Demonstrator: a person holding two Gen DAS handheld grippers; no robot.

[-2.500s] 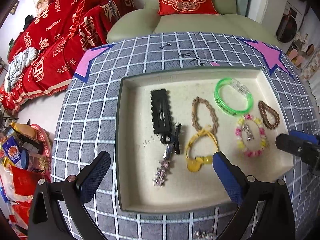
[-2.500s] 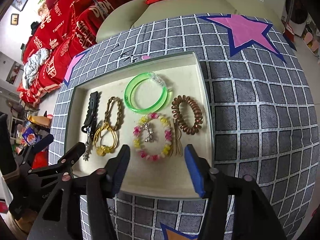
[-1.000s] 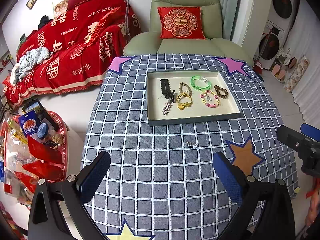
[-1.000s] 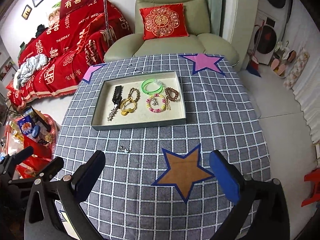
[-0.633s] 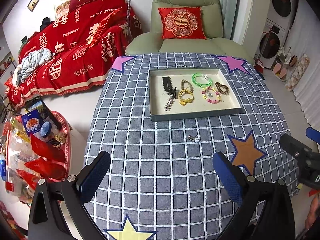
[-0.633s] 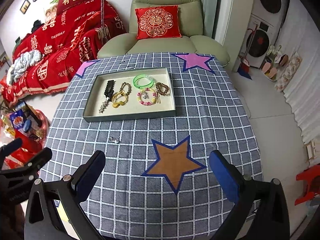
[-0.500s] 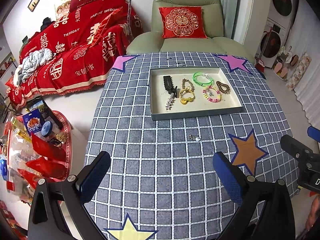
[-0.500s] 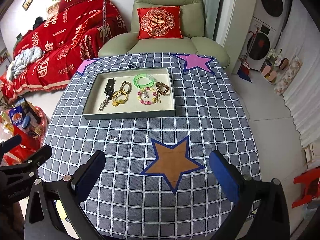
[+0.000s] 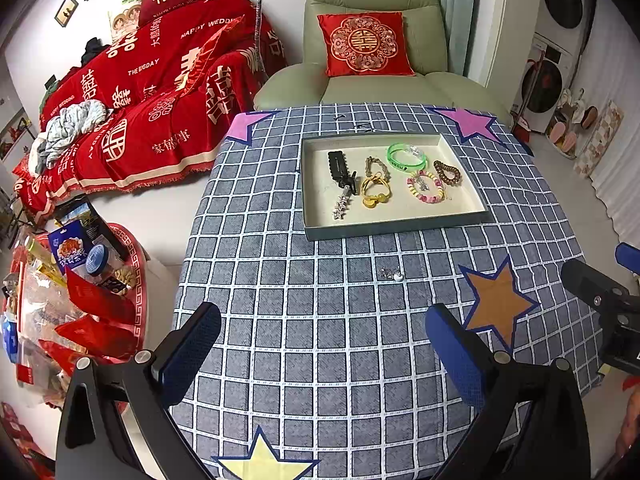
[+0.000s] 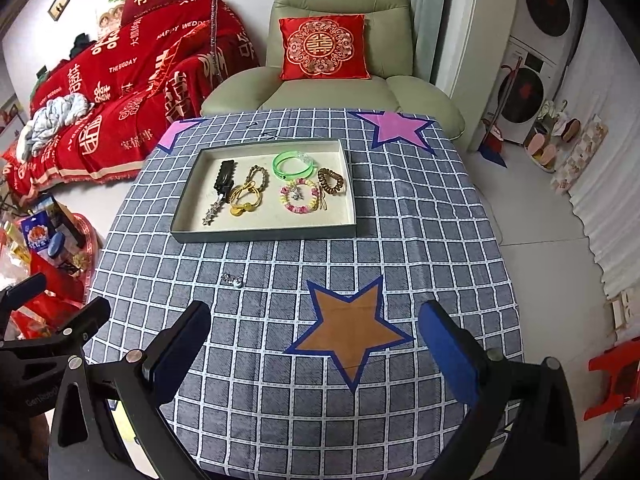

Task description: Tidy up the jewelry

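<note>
A shallow grey tray [image 9: 396, 227] [image 10: 264, 234] sits on the far half of the checked tablecloth. It holds a black hair clip [image 9: 338, 164], a silver star clip [image 9: 341, 206], a yellow hair tie [image 9: 375, 190], a brown bead bracelet [image 9: 377, 166], a green bangle [image 9: 406, 158], a pastel bead bracelet [image 9: 426, 190] and a brown coil tie [image 9: 448, 171]. A small silver earring [image 9: 394, 274] [image 10: 233, 279] lies loose on the cloth in front of the tray. My left gripper [image 9: 320, 344] and right gripper [image 10: 316, 344] hang open and empty, high above the table's near side.
The tablecloth carries an orange star [image 10: 350, 330], a purple star [image 10: 396, 126] and a yellow star [image 9: 264, 460]. A green armchair with a red cushion [image 9: 366, 46] stands behind the table. A red-draped sofa [image 9: 140, 100] and floor clutter [image 9: 68, 280] are to the left.
Both grippers have pulled far up and back from the tray, which now looks small and distant. The whole table has come into view. Both stayed open.
</note>
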